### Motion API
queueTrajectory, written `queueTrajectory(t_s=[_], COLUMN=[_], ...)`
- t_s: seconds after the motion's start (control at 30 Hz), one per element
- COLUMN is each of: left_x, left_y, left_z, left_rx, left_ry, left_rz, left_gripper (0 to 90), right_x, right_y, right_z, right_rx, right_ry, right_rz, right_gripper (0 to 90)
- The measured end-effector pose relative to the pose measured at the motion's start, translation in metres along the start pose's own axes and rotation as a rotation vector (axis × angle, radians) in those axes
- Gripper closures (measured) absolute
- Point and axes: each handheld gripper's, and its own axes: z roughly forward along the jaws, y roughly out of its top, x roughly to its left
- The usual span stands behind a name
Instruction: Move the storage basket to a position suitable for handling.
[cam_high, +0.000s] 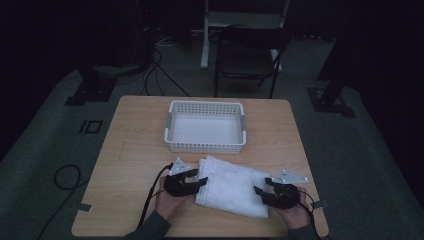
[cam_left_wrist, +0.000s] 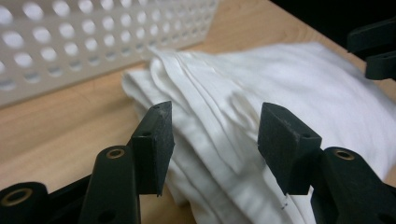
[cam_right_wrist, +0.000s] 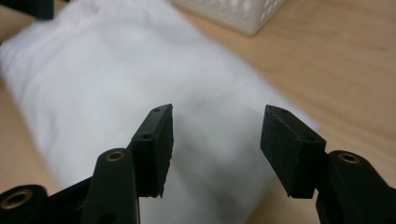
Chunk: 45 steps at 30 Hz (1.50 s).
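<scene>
Left tongs (cam_high: 202, 181) and right tongs (cam_high: 258, 190) gape wide at either end of the folded towel (cam_high: 232, 186), seemingly touching it, before the basket (cam_high: 205, 145) on the worktop (cam_high: 130, 150).

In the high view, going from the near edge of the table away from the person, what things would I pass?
Hands holding the left gripper and the right gripper → folded white towel → white perforated basket → dark chair on the floor beyond the table.

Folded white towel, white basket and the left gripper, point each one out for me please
folded white towel (cam_high: 232, 186), high view, middle of its top face.
white basket (cam_high: 205, 147), high view, its near perforated wall.
left gripper (cam_high: 202, 182), high view, between its open jaw tips at the towel's left edge.
</scene>
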Motion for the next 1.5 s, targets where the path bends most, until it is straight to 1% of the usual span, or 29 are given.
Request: queueTrajectory(t_s=[0.07, 0.1, 0.17, 0.27, 0.37, 0.47, 0.57, 0.67, 0.8, 1.0, 1.03, 1.13, 1.23, 1.37, 1.5], left_x=[-0.001, -0.001, 0.0, 0.002, 0.004, 0.009, 0.018, 0.027, 0.038, 0.049, 0.05, 0.052, 0.056, 0.061, 0.064], left_y=[-0.005, -0.008, -0.012, -0.013, -0.013, -0.015, -0.019, -0.021, -0.024, -0.028, -0.028, -0.029, -0.029, -0.029, -0.028], left_z=[0.0, 0.0, 0.001, 0.001, -0.001, -0.007, -0.015, -0.022, -0.031, -0.042, -0.043, -0.046, -0.048, -0.049, -0.047], left_rx=[0.008, 0.017, 0.022, 0.025, 0.026, 0.023, 0.006, -0.005, -0.013, -0.022, -0.022, -0.02, -0.016, -0.018, -0.019], left_ry=[0.0, -0.002, -0.003, -0.001, 0.021, 0.044, 0.069, 0.099, 0.14, 0.17, 0.175, 0.192, 0.212, 0.219, 0.22], left_rz=[-0.002, -0.001, -0.006, -0.014, -0.012, -0.015, -0.044, -0.054, -0.07, -0.089, -0.09, -0.097, -0.099, -0.113, -0.114], left_gripper=[43.0, 43.0, 43.1, 43.1, 43.2, 43.2, 42.9, 42.7, 42.5, 42.6, 42.5, 42.4, 41.8, 41.4, 40.7], right_x=[0.001, 0.001, 0.0, -0.001, -0.002, -0.001, 0.002, 0.006, 0.015, 0.022, 0.023, 0.025, 0.027, 0.03, 0.031], right_y=[-0.005, -0.008, -0.009, -0.009, -0.004, 0.004, 0.015, 0.026, 0.041, 0.056, 0.057, 0.062, 0.065, 0.066, 0.066], right_z=[-0.002, 0.004, 0.006, 0.019, 0.029, 0.038, 0.05, 0.063, 0.08, 0.098, 0.1, 0.106, 0.111, 0.113, 0.112], right_rx=[0.03, 0.066, 0.077, 0.099, 0.097, 0.097, 0.101, 0.105, 0.106, 0.104, 0.102, 0.103, 0.102, 0.1, 0.099], right_ry=[0.012, 0.024, 0.032, 0.065, 0.082, 0.083, 0.095, 0.106, 0.106, 0.112, 0.112, 0.113, 0.114, 0.124, 0.124], right_rz=[-0.021, -0.035, -0.032, -0.019, -0.006, -0.019, -0.046, -0.061, -0.09, -0.095, -0.099, -0.091, -0.095, -0.09, -0.088], right_gripper=[44.0, 44.7, 45.3, 46.9, 46.9, 47.0, 47.0, 46.8, 46.2, 44.3, 43.8, 42.0, 42.1, 42.1, 41.9])
